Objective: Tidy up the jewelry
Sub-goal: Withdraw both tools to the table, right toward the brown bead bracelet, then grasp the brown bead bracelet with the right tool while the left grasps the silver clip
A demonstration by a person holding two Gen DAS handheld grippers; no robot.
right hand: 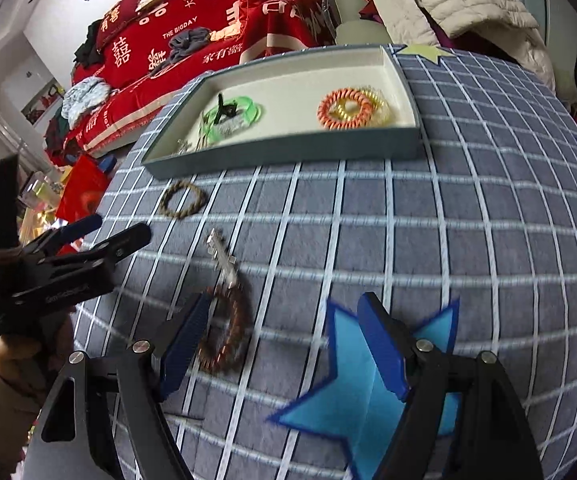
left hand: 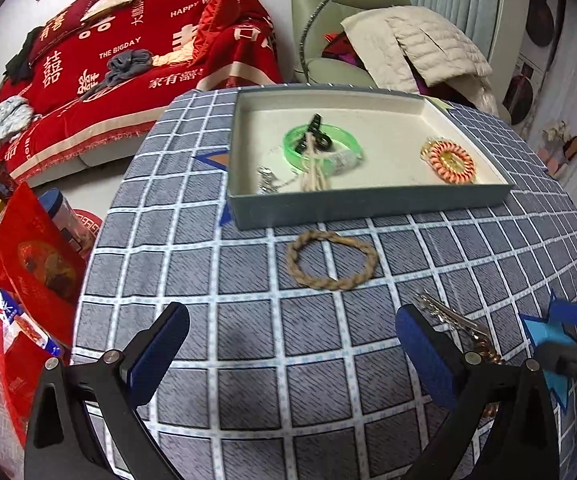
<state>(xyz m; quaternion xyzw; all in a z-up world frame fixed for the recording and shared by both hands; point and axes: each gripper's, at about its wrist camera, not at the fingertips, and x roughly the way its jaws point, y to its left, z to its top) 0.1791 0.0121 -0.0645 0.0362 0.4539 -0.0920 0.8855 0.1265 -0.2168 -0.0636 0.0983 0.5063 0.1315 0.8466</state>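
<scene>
1. I have the left hand-held gripper (left hand: 292, 340) spread wide above the surface (left hand: 248, 360), which wears a grey checked cloth; nothing sits between its blue pads.
2. My right hand-held gripper (right hand: 284, 344) is also spread wide and holds nothing. Its left pad is just beside the brown beaded bracelet (right hand: 228, 332), and its right pad hangs over a blue star patch (right hand: 352, 392) on the cloth.
3. The braided rope bracelet (left hand: 332, 259) lies flat on the cloth, just in front of the tray's near wall and apart from it.
4. A silver linked piece (right hand: 222, 258) lies close to the beaded bracelet's far end; I cannot tell whether they touch.
5. The shallow grey tray (left hand: 368, 204) holds a green bangle (left hand: 320, 146) with a black clip and cream cord across it, a silver chain (left hand: 268, 180) near its front left corner, and an orange coil ring (left hand: 448, 160) toward its right side.
6. In the right view I see the left hand-held gripper held at the surface's left edge.
</scene>
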